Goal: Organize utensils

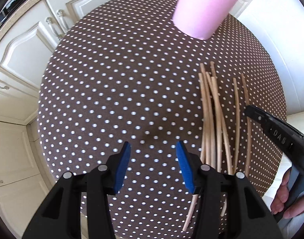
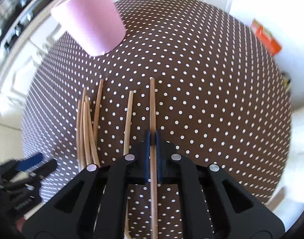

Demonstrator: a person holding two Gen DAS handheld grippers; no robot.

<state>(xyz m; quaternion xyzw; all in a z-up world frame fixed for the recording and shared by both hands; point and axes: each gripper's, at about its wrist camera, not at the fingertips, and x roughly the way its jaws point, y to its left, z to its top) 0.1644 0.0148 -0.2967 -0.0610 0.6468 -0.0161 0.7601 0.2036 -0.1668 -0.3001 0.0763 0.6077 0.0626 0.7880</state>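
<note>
Our right gripper (image 2: 152, 139) has its blue pads closed on one chopstick (image 2: 152, 107), which runs straight out ahead between the jaws and back under the wrist. We grip it partway along its length, probably so it stays level and does not swing when lifted. Whether it has left the cloth we cannot tell from this view.

Just left of those jaws lies a single stick (image 2: 128, 119), apart from the held one, and further left a loose bundle (image 2: 86, 129) of crossing sticks, all pointing roughly the same way as the jaws. Taking the outermost stick first makes sense to us: nothing overlaps it.

Our left gripper (image 1: 153, 163) hangs with its jaws spread wide and nothing between them, over bare tablecloth (image 1: 112, 79). The bundle sits to its right, with some stick ends passing under its right finger. We judge it is waiting its turn, kept clear of the right arm.

Far ahead of both jaws stands the pink cup (image 1: 203, 10), upright near the table's far edge; a stick end seems to show at its rim. That is presumably where the sticks go, so we need to tip the held one upright over the opening.
</note>
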